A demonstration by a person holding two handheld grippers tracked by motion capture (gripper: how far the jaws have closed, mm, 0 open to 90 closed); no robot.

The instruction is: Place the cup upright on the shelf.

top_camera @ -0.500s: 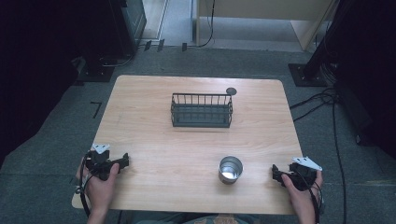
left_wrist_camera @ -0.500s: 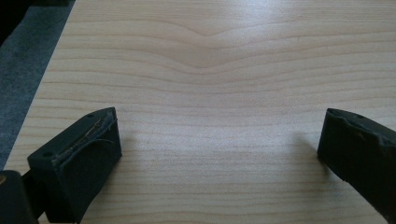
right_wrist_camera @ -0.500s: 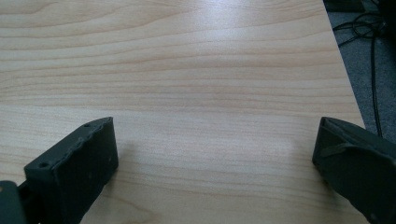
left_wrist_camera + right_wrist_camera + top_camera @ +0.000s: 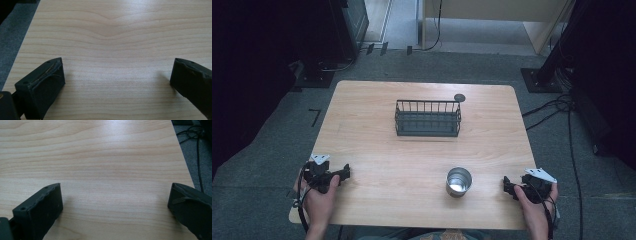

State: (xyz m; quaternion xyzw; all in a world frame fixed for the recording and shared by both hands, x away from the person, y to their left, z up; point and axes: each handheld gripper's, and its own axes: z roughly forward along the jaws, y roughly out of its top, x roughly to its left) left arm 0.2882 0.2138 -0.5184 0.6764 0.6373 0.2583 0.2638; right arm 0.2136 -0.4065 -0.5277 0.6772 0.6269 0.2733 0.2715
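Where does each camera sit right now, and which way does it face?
High view: above the person's side, facing forward and down on the table, basket, cup; shows left gripper, right gripper, both hands.
Left gripper view: on that gripper, looking along its open jaws at bare wood.
Right gripper view: likewise, near the table's edge.
All share the tabletop.

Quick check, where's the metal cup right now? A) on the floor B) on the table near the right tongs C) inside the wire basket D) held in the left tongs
B: the metal cup stands upright on the table, just left of the right tongs, well clear of the wire basket.
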